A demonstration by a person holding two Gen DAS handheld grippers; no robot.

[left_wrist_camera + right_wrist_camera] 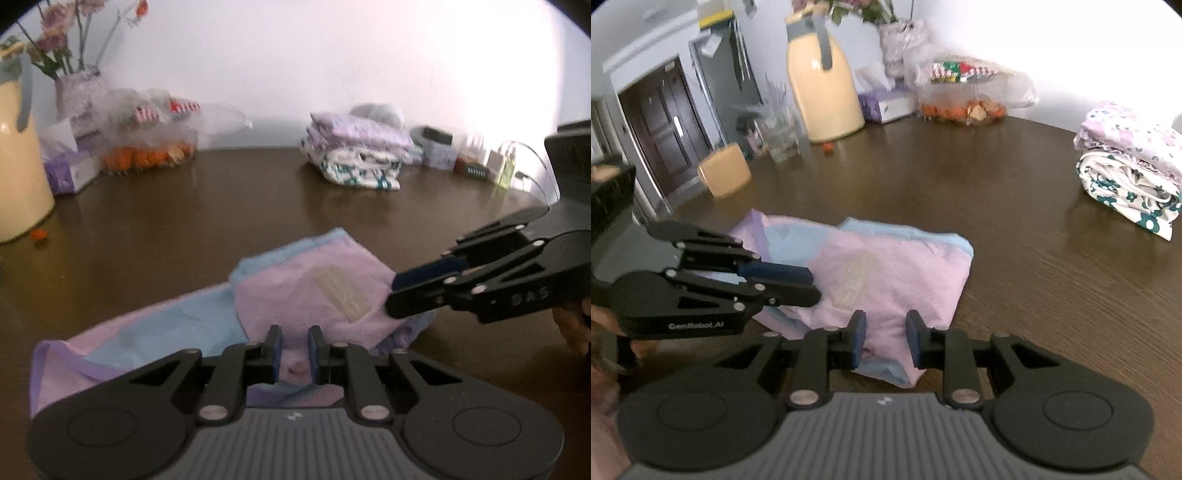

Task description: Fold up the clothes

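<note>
On the dark brown wooden desk (229, 192), near its front edge, a soft pink, light blue and lilac garment (314, 291) is seen partly folded, a pale rectangular label on its pink top layer. The left hand-held gripper (294, 350) is held with its blue pads slightly apart, pink cloth showing between them; whether the cloth is pinched cannot be told. The right hand-held gripper (885, 338) is likewise narrowly parted over the garment's near corner. Farther back, a stack of folded floral fabrics (1130, 173), a cream jug (823, 92) and a vase of flowers (74, 85) are set against a white wall.
</note>
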